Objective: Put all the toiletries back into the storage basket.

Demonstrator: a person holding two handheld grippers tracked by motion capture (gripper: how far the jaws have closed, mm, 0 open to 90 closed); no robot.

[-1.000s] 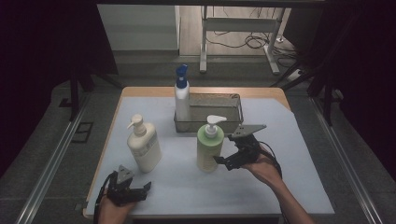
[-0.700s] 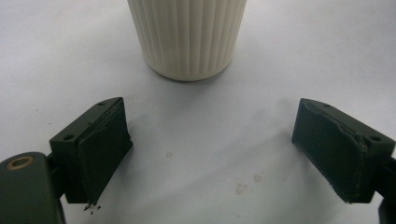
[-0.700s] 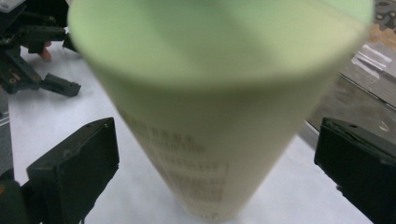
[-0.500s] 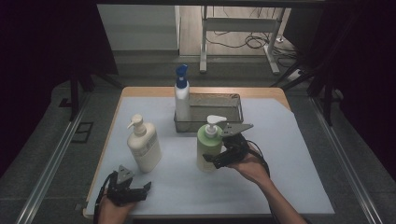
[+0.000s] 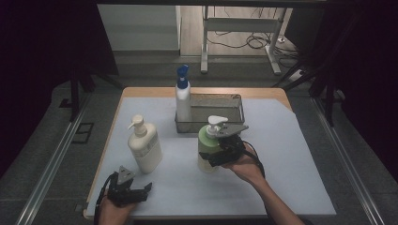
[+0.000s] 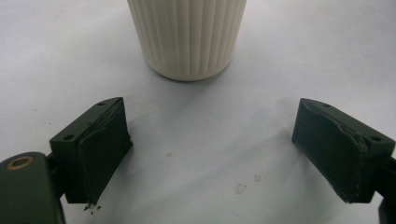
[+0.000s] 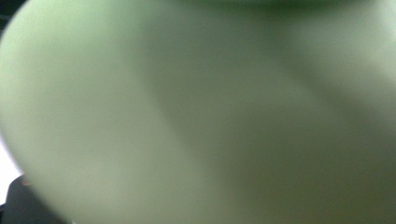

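The green pump bottle (image 5: 207, 151) stands upright on the bench (image 5: 291, 154), just in front of the metal basket (image 5: 234, 105). The right gripper (image 5: 217, 154) is at its side, jaws around the body and just closing in; whether the pads press yet cannot be told. The left gripper (image 6: 212, 154) rests near the cream bottle (image 6: 187, 37), jaws wide open and empty.
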